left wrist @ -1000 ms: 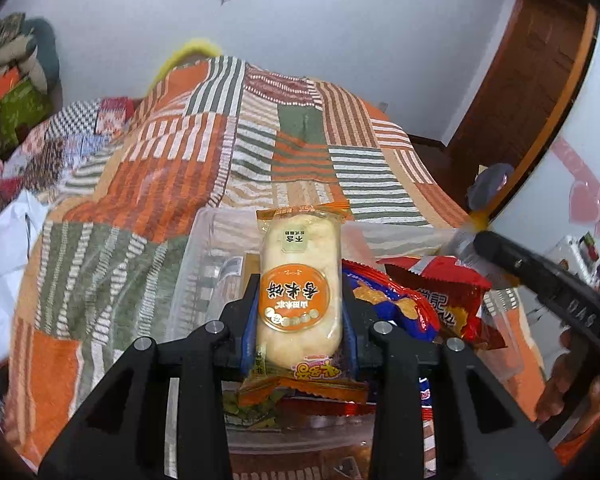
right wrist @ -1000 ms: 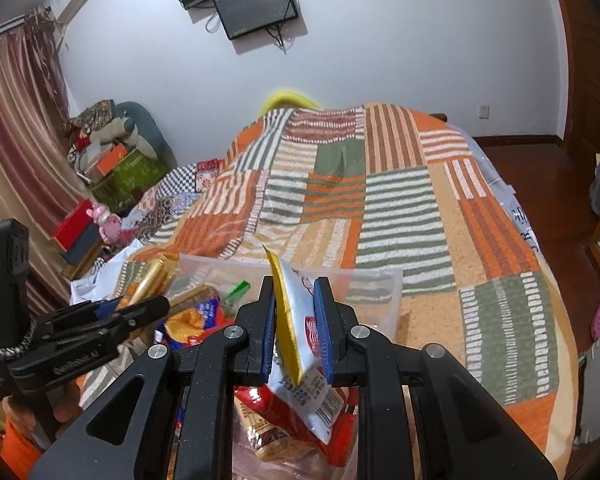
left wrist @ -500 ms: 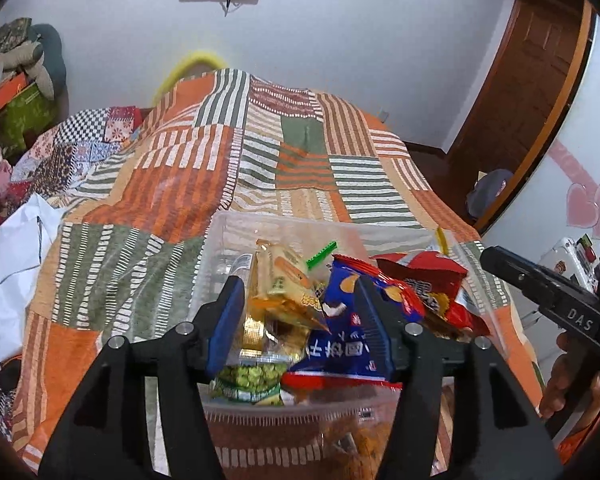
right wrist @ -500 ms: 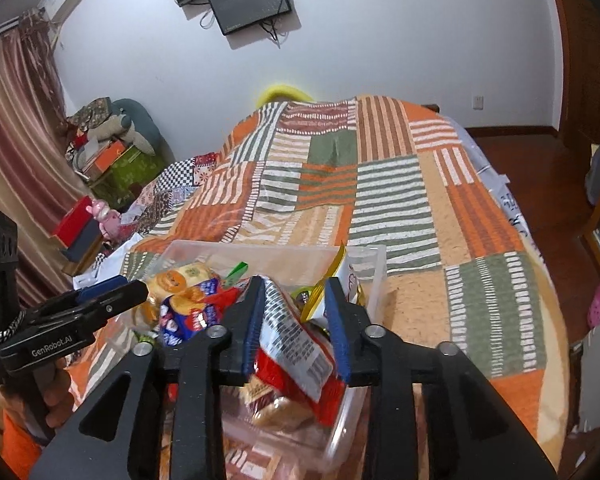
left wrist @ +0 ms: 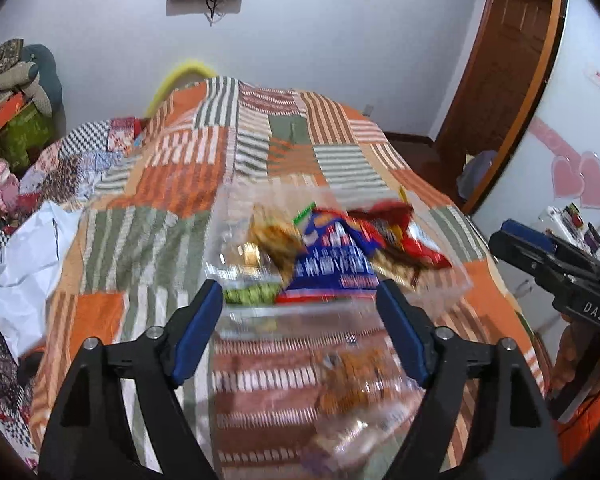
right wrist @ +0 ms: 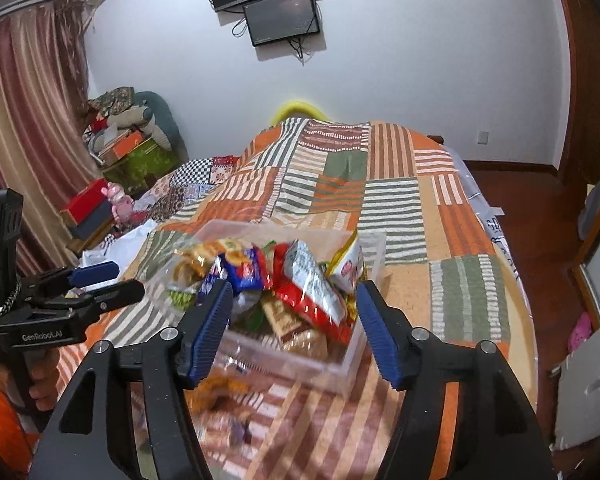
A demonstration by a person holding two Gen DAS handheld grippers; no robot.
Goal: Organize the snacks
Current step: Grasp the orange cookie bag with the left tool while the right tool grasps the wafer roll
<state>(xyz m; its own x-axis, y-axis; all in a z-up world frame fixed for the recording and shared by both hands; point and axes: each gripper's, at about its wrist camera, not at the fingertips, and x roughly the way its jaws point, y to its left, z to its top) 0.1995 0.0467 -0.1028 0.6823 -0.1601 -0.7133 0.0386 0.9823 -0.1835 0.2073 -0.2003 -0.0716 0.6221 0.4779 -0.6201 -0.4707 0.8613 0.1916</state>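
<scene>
A clear plastic bin (left wrist: 452, 280) heaped with snack packets sits on the bed. In it lie a blue packet (left wrist: 332, 256), a red packet (left wrist: 404, 236) and a pale rice-cracker pack (left wrist: 276, 236). My left gripper (left wrist: 300, 320) hangs just short of the bin's near wall, jaws opening, nothing between the pads. In the right wrist view the bin (right wrist: 374, 240) holds a red-and-white packet (right wrist: 312, 284) and a yellow-white packet (right wrist: 348, 260). My right gripper (right wrist: 296, 328) hovers above the bin's near edge, jaws opening and empty. Blurred loose snacks (left wrist: 352, 372) lie in front of the bin.
A striped patchwork bedspread (right wrist: 340, 184) covers the bed. A white bag (left wrist: 24, 264) lies at its left side, with boxes and plush toys (right wrist: 128, 148) beyond. The bed's edge and wooden floor (right wrist: 540, 216) are to the right. A hand holds each gripper handle.
Both grippers let go of their packets, the rice-cracker pack and the red-and-white packet, which now lie in the bin. Both have opened and drawn back and up from it.
</scene>
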